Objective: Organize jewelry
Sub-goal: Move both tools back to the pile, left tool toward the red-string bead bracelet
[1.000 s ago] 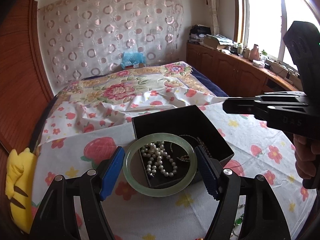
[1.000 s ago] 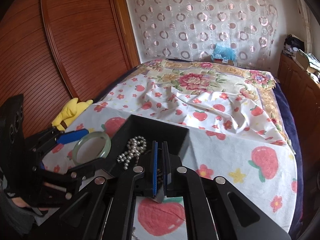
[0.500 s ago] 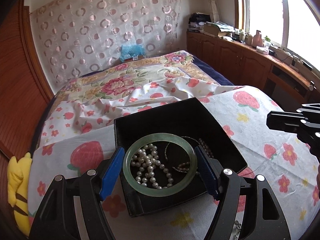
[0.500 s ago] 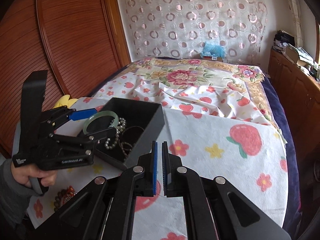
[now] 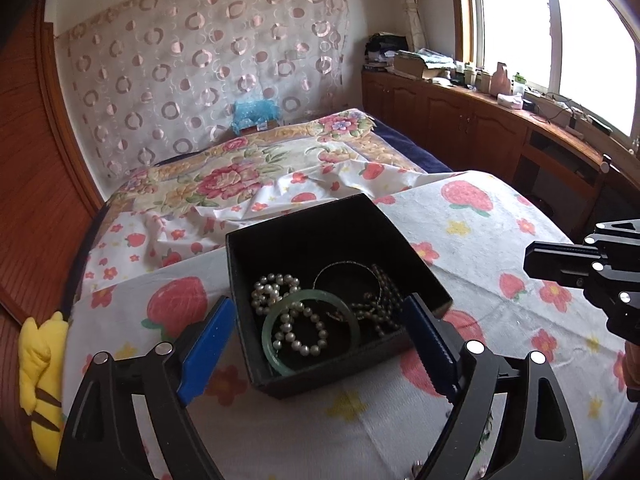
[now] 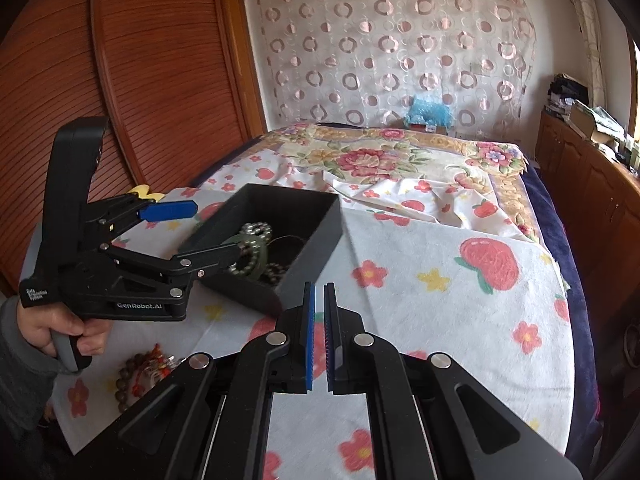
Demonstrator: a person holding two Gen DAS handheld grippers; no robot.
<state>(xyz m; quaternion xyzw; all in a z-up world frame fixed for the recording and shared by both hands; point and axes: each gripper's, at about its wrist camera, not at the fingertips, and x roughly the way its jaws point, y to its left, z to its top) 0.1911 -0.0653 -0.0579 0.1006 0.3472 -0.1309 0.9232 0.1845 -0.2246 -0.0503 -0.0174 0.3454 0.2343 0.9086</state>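
Observation:
A black open box [image 5: 280, 376] stands on the strawberry-print cloth. Inside it lie a green jade bangle [image 5: 276, 354], a white pearl strand [image 5: 276, 286], a thin dark bangle [image 5: 346, 268] and dark beads [image 5: 384, 308]. My left gripper [image 5: 320, 344] is open and empty, its blue pads either side of the box's near corner, above it. The box [image 6: 316, 232] and the left gripper [image 6: 200, 236] also show in the right wrist view. My right gripper [image 6: 319, 336] is shut and empty, to the right of the box.
A brown and red bead bracelet [image 6: 136, 372] lies on the cloth near my left hand. A yellow plush toy [image 5: 40, 368] sits at the left edge. Wooden cabinets [image 5: 480, 120] run under the window at right. The floral bedspread [image 5: 260, 168] lies beyond the box.
My left gripper opened and let go of the jade bangle, which now lies in the box on the pearls. The right gripper drew back to the right, still shut.

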